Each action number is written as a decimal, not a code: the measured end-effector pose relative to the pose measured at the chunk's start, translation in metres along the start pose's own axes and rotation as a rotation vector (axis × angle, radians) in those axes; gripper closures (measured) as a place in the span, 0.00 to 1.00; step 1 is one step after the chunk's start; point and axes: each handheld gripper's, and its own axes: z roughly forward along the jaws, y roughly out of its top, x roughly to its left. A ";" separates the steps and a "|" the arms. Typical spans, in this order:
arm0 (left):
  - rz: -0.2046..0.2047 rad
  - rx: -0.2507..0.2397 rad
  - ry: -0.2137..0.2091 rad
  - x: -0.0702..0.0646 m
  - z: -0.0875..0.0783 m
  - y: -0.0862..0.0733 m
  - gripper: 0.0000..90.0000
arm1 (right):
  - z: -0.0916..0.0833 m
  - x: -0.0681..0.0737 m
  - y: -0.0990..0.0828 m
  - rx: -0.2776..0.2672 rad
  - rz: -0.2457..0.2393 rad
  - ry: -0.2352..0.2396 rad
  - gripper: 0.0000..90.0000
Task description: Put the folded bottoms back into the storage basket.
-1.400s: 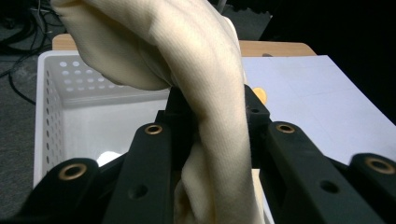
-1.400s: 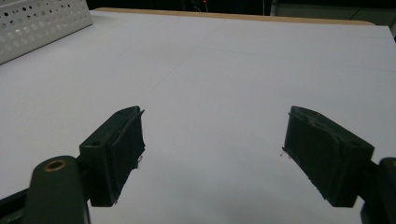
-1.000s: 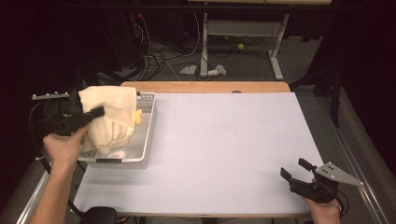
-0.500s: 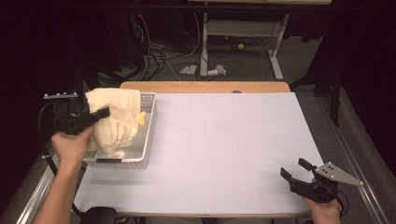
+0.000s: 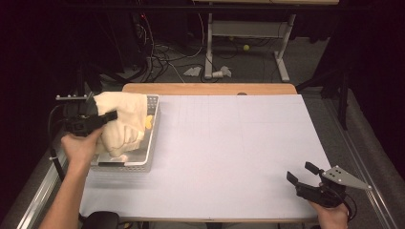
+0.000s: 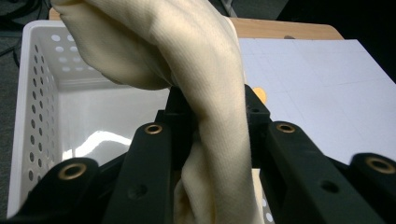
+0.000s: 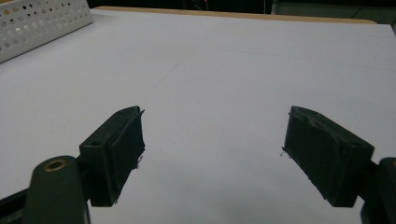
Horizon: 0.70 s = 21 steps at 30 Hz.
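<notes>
Clamping cream cloth (image 6: 212, 93) between jaws, left hand-held gripper (image 6: 212, 135), over basket (image 6: 35, 93).

From the high view you look forward and down from above your side of the table (image 5: 229, 143), far enough back to take in the whole sheet, the floor beyond, the left gripper (image 5: 107, 116) and the right gripper (image 5: 301, 174). The left gripper view rides close behind its own fingers (image 6: 154, 140), looking along them into the basket (image 6: 37, 93), with the cloth (image 6: 210, 84) pinched just ahead of the lens. The right gripper view sits low over the table (image 7: 224, 70), facing across it past its fingers (image 7: 116, 149); beyond the left one, the basket (image 7: 42, 23) shows far off. All three views share the basket (image 5: 150, 143) and the white sheet.
</notes>
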 end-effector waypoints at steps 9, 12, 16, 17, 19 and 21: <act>-0.016 0.025 -0.003 0.002 0.013 -0.003 0.77 | 0.000 0.000 0.000 0.001 0.000 0.002 0.23; -0.031 0.032 -0.010 0.005 0.018 -0.005 0.77 | 0.000 0.000 0.000 0.001 0.000 0.002 0.23; -0.039 0.046 -0.009 0.007 0.025 -0.007 0.77 | 0.000 0.000 0.000 0.002 0.001 0.001 0.23; -0.037 0.050 -0.008 0.007 0.027 -0.007 0.77 | 0.000 0.000 0.000 0.003 0.001 0.002 0.23; -0.040 0.053 -0.009 0.007 0.029 -0.007 0.77 | 0.000 0.000 0.000 0.003 0.000 0.002 0.23; -0.041 0.054 -0.010 0.007 0.030 -0.007 0.77 | 0.000 0.000 0.000 0.003 0.000 0.002 0.23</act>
